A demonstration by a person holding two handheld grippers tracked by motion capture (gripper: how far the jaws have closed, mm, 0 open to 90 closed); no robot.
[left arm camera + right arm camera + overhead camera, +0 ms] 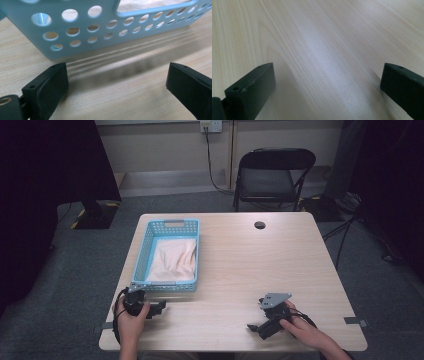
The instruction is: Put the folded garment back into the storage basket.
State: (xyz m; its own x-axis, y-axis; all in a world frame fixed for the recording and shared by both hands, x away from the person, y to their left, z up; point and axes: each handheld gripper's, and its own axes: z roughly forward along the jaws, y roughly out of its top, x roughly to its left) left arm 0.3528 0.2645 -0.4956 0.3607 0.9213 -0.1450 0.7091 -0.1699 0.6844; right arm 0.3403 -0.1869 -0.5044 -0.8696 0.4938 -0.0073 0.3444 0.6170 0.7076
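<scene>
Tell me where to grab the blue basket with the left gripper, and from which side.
Grip the near short wall of the blue basket at its handle cutout, coming from the person's side. The left gripper already faces that wall with its jaws wide open, and the slot leaves a thin top bar to pinch. The cloth inside lies clear of that bar.

Room dim toward 9 and 3 o'clock; table (240,265) evenly lit. Basket (75,37) shadow soft, streaked at 6 o'clock.

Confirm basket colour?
Light blue basket, perforated walls; clearest in the left gripper view.
</scene>
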